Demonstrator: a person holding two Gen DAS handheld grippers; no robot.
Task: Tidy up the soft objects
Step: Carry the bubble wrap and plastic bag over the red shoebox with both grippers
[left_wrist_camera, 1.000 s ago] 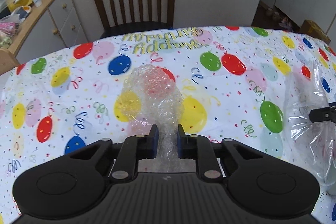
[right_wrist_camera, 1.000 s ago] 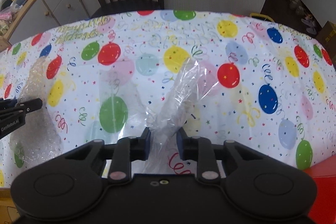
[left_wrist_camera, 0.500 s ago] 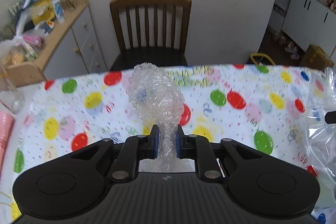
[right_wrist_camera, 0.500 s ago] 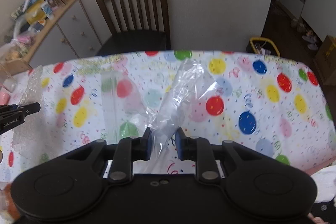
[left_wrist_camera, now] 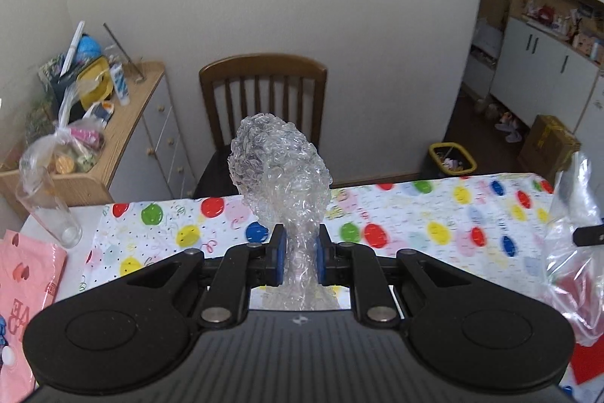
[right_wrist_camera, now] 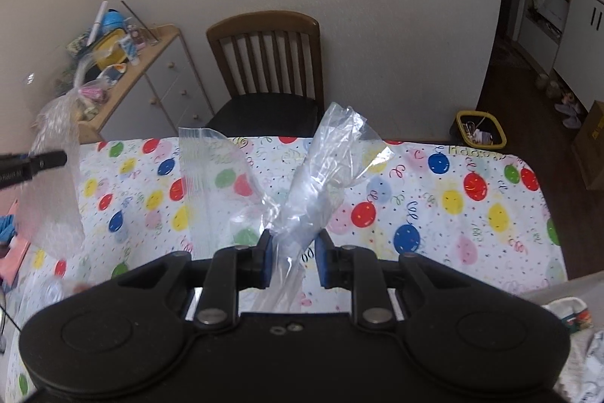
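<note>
Left gripper (left_wrist_camera: 300,261) was clamped on a wad of bubble wrap (left_wrist_camera: 279,172), which stood up at frame centre, above the table (left_wrist_camera: 434,214) with its balloon-print cloth. Right gripper (right_wrist_camera: 293,261) was pinched on the gathered neck of a clear zip bag (right_wrist_camera: 332,153), also held off the table; the bag's zip strip hung to the left of centre in the right wrist view. Judged progress: both soft items picked up, neither yet put anywhere; packing the wrap into the bag, or stowing both, remained. No destination was identifiable. The bag's mouth could not be made out as open or sealed. In the left wrist view the bag was cut off at the right edge; a pink bag (left_wrist_camera: 22,289) at lower left was also cropped. Lower ends of both held items were hidden behind the gripper bodies.
</note>
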